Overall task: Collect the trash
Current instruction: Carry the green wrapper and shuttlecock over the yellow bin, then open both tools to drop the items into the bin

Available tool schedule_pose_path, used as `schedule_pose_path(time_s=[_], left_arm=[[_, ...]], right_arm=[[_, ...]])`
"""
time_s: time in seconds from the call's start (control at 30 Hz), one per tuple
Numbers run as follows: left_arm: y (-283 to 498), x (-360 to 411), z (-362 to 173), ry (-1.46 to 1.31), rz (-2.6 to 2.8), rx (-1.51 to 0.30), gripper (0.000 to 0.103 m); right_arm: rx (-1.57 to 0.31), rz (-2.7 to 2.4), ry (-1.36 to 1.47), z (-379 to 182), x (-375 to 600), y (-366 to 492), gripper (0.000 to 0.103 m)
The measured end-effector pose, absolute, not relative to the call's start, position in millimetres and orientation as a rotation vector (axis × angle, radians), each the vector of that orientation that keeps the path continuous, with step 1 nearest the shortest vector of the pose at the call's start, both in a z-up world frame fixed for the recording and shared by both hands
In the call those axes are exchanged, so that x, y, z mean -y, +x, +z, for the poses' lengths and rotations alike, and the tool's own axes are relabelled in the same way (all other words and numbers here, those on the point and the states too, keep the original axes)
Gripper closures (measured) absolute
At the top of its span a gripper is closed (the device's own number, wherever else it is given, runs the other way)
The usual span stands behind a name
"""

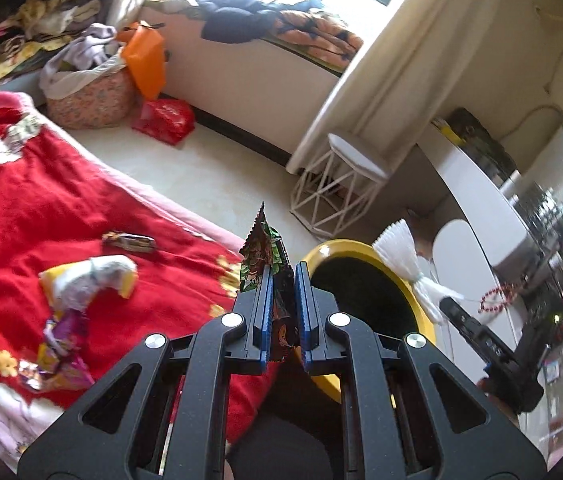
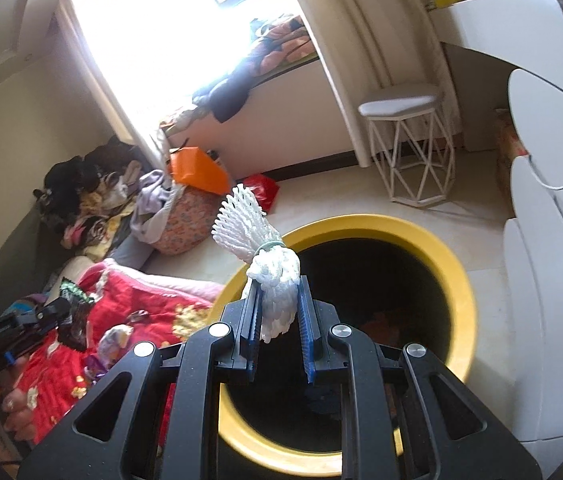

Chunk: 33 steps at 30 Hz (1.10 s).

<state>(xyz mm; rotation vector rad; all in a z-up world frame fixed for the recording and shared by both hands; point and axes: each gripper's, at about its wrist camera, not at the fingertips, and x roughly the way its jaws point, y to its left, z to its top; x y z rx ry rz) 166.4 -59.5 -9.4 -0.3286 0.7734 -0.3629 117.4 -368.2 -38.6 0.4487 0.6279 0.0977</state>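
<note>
From my left wrist feed, the snack wrapper [image 1: 267, 264] between the ribbed blue fingers [image 1: 266, 312] reads as glossy printed foil, and the gripper arms behind are matt, faintly grainy black plastic with polished metal pins. The bed's red blanket [image 1: 61, 200] looks like soft, napped cloth, with more shiny crinkled wrappers [image 1: 57, 356] near its edge. On my right wrist feed I see a white foam net sleeve [image 2: 265, 264], knobbly and matt, above the bin [image 2: 453, 264] with its smooth, glossy yellow rim, over a polished pale floor [image 2: 321, 200].
</note>
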Motion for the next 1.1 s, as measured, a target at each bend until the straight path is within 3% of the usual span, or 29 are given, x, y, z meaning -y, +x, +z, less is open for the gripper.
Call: schedule_pose_path(time_s=[1.1], left_arm=[[158, 187, -51, -0.137, -0.622, -0.857, 0.096]], right_arm=[[-0.736, 0.022, 0.441, -68, 386, 129, 0.087]])
